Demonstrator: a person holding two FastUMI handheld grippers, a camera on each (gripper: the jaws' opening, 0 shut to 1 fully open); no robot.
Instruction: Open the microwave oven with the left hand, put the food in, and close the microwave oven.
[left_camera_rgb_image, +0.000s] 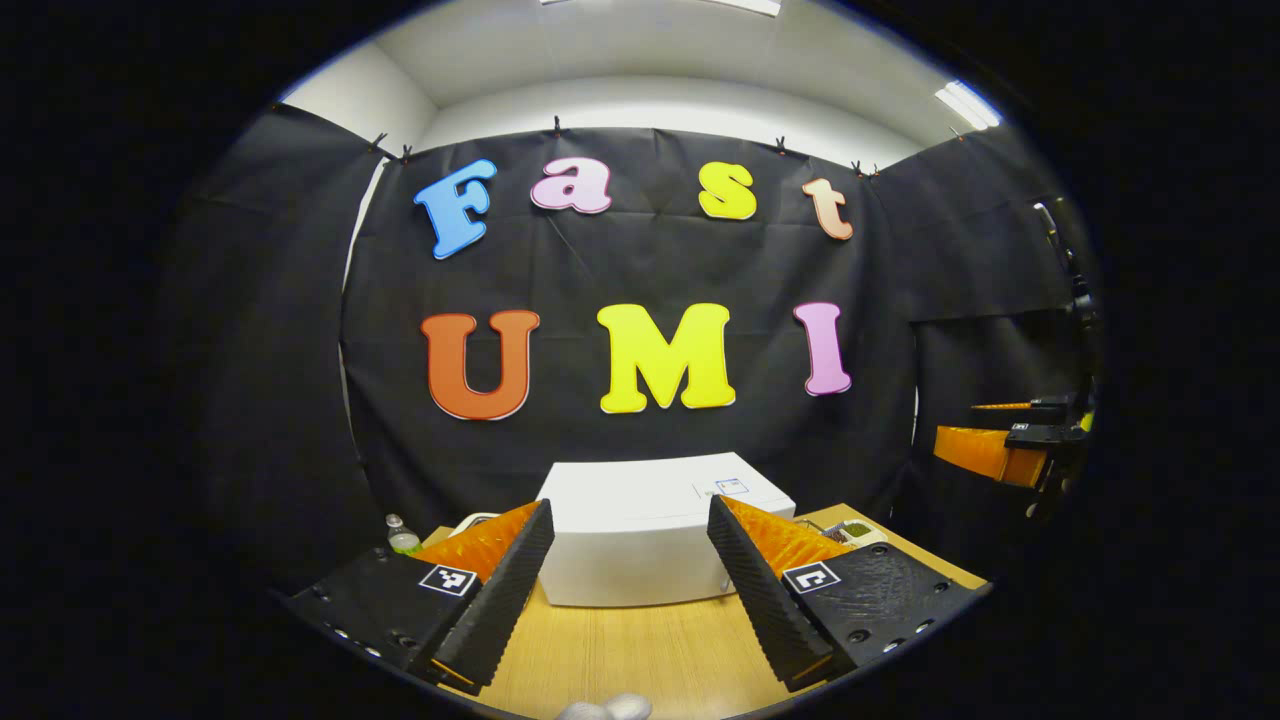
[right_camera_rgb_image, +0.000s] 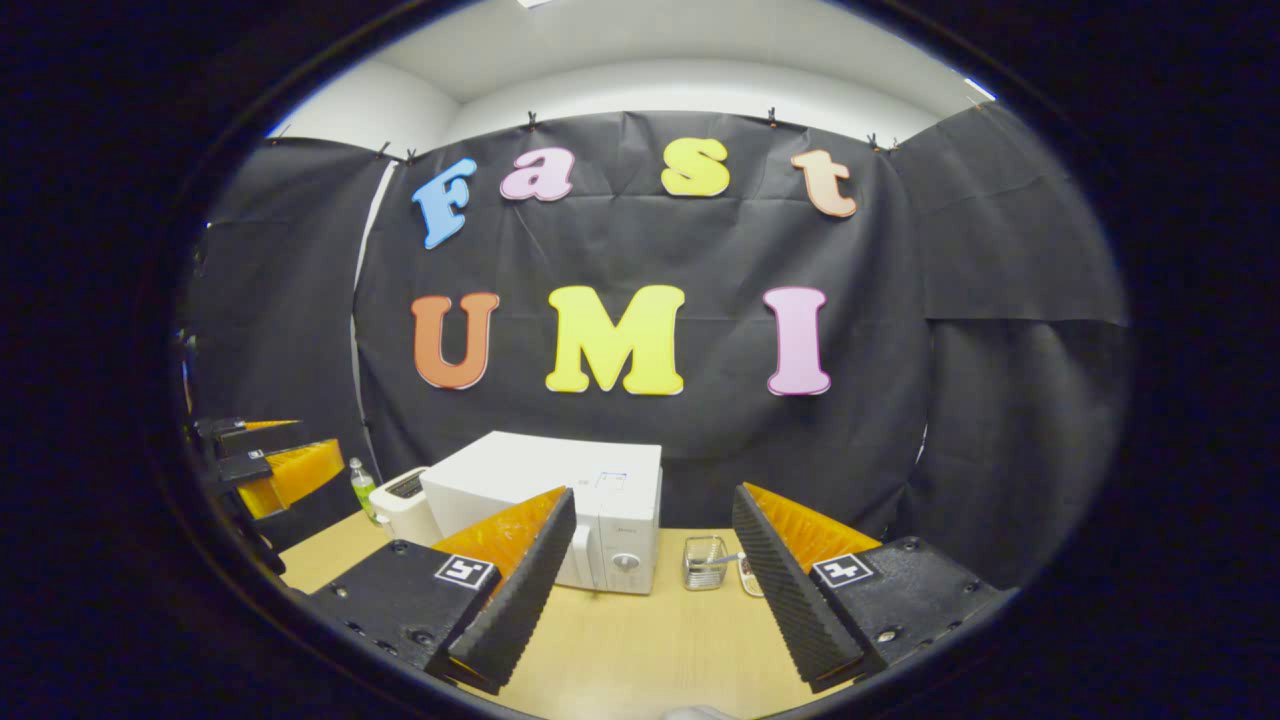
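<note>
The light wooden table carries the boxy white microwave oven at its back, door closed. Left gripper and right gripper both hover in front, 2 fingers spread wide, holding nothing. Small clear glass container sits just beside the microwave.

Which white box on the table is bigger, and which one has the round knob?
The microwave is the bigger box, with the round knob on its front. The smaller white appliance sits left of it.
</note>
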